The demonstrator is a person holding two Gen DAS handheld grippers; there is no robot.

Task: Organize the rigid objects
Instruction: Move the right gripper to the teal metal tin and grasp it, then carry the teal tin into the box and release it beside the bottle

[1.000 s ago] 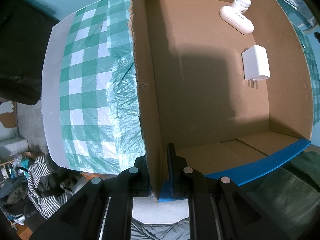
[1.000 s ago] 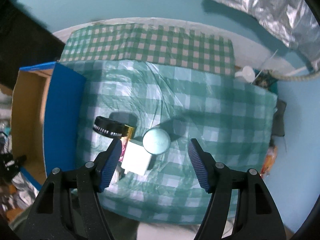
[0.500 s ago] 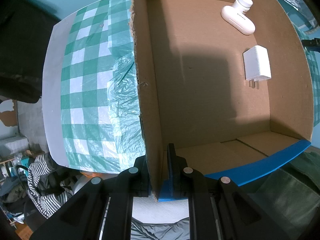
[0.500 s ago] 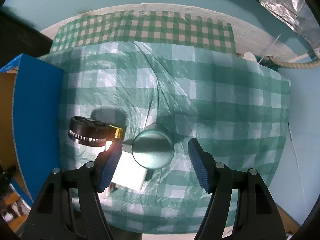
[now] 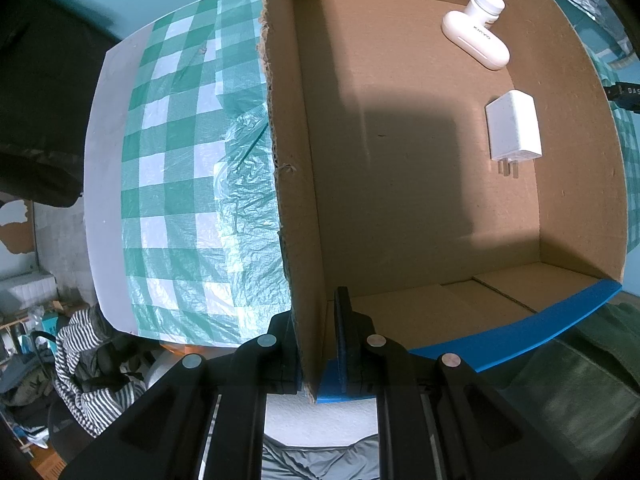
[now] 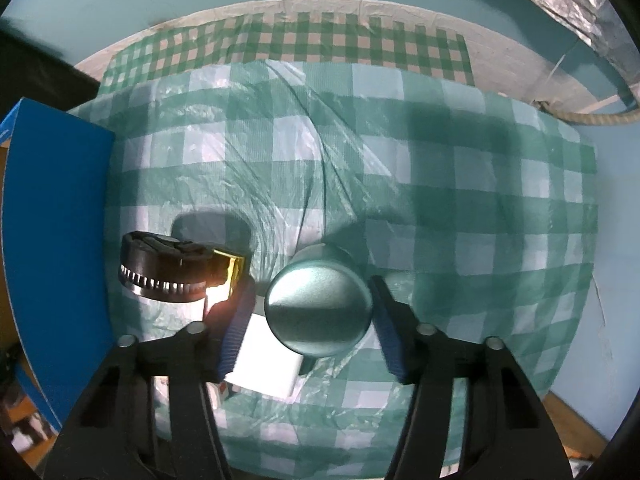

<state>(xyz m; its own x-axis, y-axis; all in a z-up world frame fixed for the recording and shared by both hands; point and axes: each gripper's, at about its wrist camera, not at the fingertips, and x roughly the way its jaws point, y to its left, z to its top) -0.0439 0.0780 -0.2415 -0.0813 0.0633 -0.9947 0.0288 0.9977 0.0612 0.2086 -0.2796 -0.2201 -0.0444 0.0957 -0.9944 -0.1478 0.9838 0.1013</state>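
Pointing straight down, right hand-held gripper (image 6: 310,312) closing around teal can (image 6: 318,310), left hand-held gripper (image 5: 316,344) clamping box wall (image 5: 296,200)

Partly hidden under the teal can (image 6: 319,312): a white block (image 6: 266,368). Cut off at the left edge: the blue-walled box (image 6: 56,248). Too dark to identify: the black-capped item (image 6: 168,268).

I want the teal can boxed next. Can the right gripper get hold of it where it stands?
Probably yes. The right gripper already straddles the teal can, its jaws closing with the can between them. The white block and black-capped jar sit outside.
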